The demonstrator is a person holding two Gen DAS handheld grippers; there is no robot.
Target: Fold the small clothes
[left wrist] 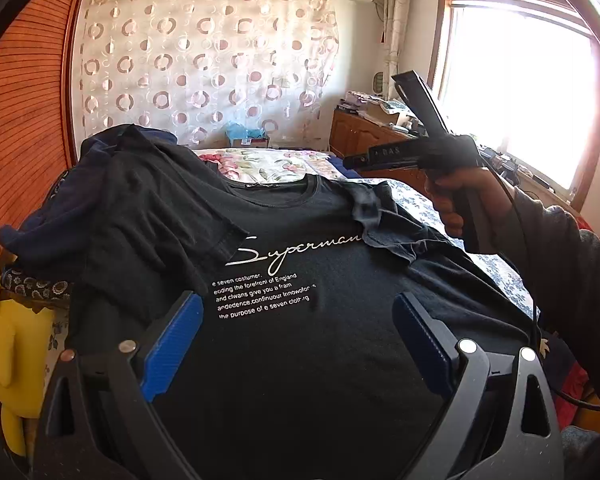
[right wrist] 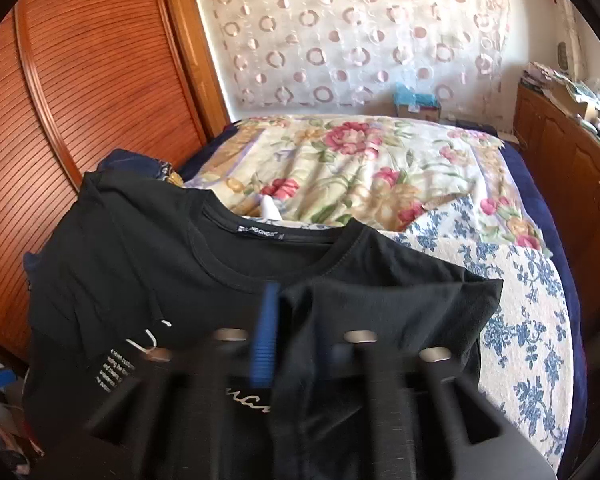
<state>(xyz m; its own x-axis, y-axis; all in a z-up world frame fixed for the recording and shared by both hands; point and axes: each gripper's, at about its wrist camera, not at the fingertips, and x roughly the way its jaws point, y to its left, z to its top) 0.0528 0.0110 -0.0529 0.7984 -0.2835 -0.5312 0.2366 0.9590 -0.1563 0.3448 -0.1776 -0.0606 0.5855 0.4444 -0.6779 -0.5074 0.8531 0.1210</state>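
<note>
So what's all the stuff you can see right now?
T-shirt: one, black with white writing, on the bed
Quilt: one, cream with pink flowers, beyond the T-shirt
Sheet: one, white with blue flowers, right of the T-shirt
Curtain: one, white with pink rings, back wall
Wardrobe door: one, reddish wood, left
Cabinet: one, brown, right
Window: one, bright, right
Left gripper: one, black, blue pads, open above the T-shirt
Right gripper: one, black, blurred, over the T-shirt's sleeve
Hand: one, holding the right gripper's handle
</note>
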